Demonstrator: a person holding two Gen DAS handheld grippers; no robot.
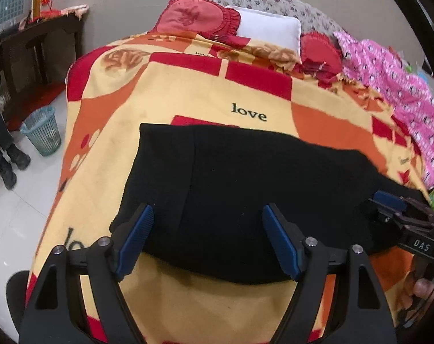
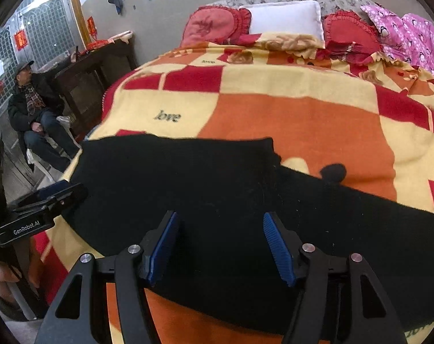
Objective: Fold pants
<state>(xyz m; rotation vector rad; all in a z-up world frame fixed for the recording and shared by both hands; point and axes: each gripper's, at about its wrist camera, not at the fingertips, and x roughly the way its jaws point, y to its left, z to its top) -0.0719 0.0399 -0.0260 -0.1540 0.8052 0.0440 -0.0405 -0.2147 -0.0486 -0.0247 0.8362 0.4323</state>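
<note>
Black pants [image 1: 245,183] lie flat on a bed blanket [image 1: 188,91], spread left to right, with a layer folded over on the left part. My left gripper [image 1: 208,218] is open just above the pants' near edge, holding nothing. My right gripper [image 2: 221,226] is open above the same pants [image 2: 217,177], further right, holding nothing. The right gripper also shows at the right edge of the left wrist view [image 1: 394,209]. The left gripper shows at the left edge of the right wrist view [image 2: 53,197].
Red, white and floral pillows [image 1: 262,25] and a pink patterned cloth [image 1: 397,86] lie at the bed's far end and right side. A mesh bin [image 1: 42,134] and dark cabinet [image 1: 36,46] stand left of the bed. A seated man [image 2: 33,106] is at the left.
</note>
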